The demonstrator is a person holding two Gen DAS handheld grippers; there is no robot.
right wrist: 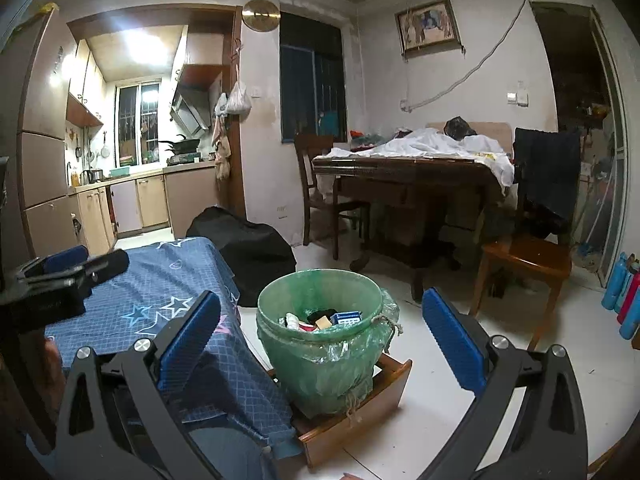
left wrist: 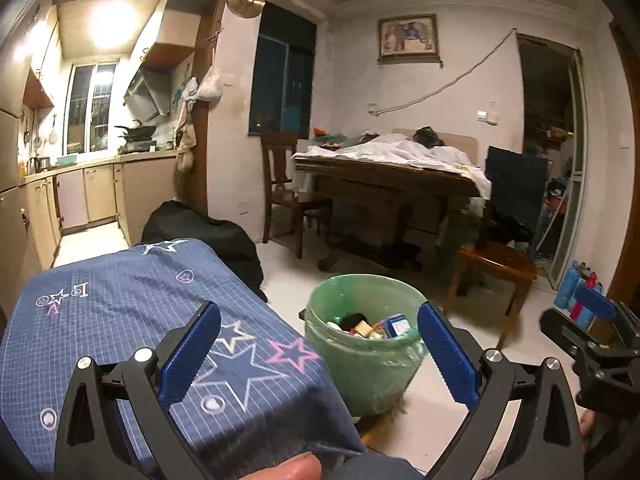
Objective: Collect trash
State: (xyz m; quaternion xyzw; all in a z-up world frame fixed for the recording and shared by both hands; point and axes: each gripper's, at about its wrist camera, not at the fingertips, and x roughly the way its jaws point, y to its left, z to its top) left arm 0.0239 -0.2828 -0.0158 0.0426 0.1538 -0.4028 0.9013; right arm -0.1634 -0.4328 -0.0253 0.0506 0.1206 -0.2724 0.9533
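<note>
A round bin with a green plastic liner (left wrist: pixel 360 364) (right wrist: pixel 320 364) stands on the floor beside a low table under a blue star-print cloth (left wrist: pixel 120 312) (right wrist: pixel 168 280). Inside lie several bits of trash (left wrist: pixel 368 326) (right wrist: pixel 320 318), among them a blue-and-white packet. My left gripper (left wrist: pixel 319 308) is open and empty, its blue pads framing the bin and the cloth's corner. My right gripper (right wrist: pixel 320 296) is also open and empty, framing the bin from a little further right. Each gripper shows at the edge of the other's view: the left gripper (right wrist: pixel 102 258), the right gripper (left wrist: pixel 576 314).
The bin sits in a shallow wooden tray (right wrist: pixel 360 412). A black bag (right wrist: pixel 248 248) lies behind the low table. Further back are a dining table with white cloth (right wrist: pixel 420 160), wooden chairs (right wrist: pixel 524 260), blue bottles (right wrist: pixel 620 292) at the right and a kitchen doorway at the left.
</note>
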